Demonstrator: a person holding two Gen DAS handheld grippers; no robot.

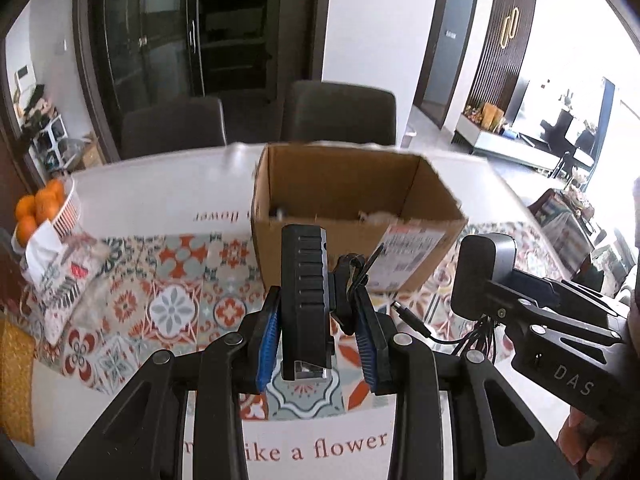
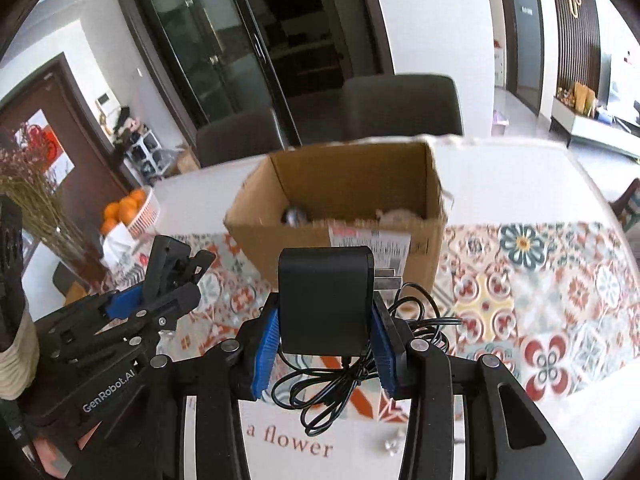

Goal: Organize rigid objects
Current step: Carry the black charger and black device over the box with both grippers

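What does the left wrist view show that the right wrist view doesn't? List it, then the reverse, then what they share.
Only the left wrist view: the tissue pack beside the oranges, and the cable's loose plug tip.

Only the right wrist view: dried flowers in a vase and the coiled cable hanging under the black power adapter.

Both: the open cardboard box, the bowl of oranges, the patterned table runner, the left gripper clamping a black device, and the right gripper gripping the adapter.
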